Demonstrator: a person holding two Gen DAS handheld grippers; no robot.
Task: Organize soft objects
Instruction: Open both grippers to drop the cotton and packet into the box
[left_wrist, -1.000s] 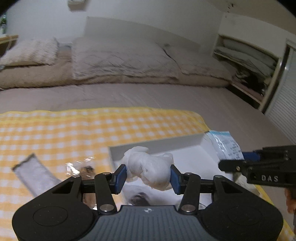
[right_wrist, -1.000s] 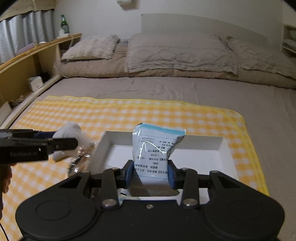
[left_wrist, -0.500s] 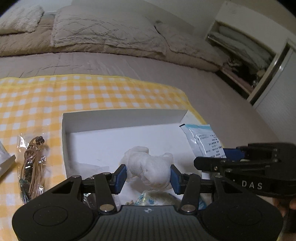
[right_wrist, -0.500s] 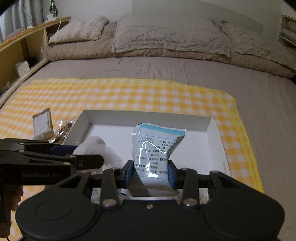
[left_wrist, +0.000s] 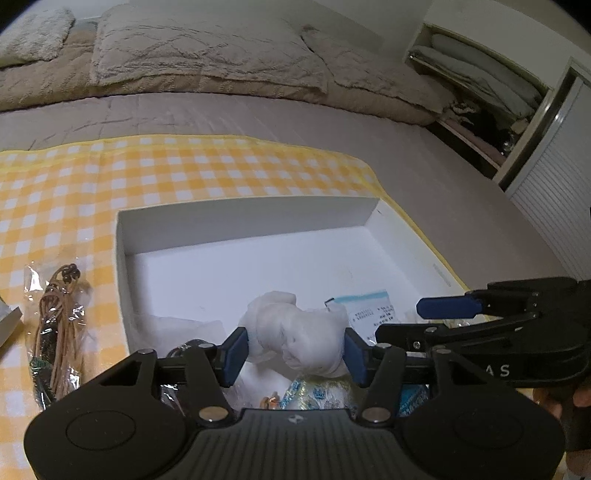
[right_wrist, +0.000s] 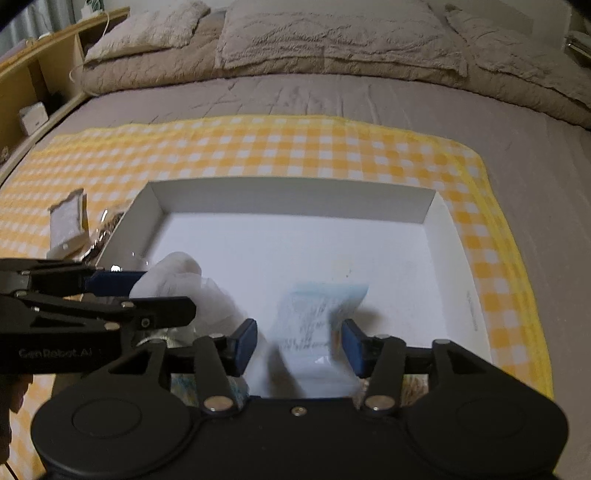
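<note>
A white box (right_wrist: 295, 201) sits on a yellow checked cloth (right_wrist: 258, 147) spread over a bed (right_wrist: 332, 92). Both claws reach into its near part.

The left claw (left_wrist: 293, 356) is opening. A crumpled white wad (left_wrist: 295, 339) sits between its blue pads (left_wrist: 234, 356), and the pads stand right at its sides; whether they still press it cannot be told.

The right claw (right_wrist: 297, 341) is opening too. A pale blue and white packet (right_wrist: 314, 321) stands between its pads (right_wrist: 351, 349), blurred, with a gap showing on either side, and its lower edge is on the box floor.

More soft packs lie in the near edge of the box, mostly hidden under the claws. Left of the box, on the cloth, lie a clear bag of brown cord (left_wrist: 55, 325) and a small grey pouch (right_wrist: 68, 218).
</note>
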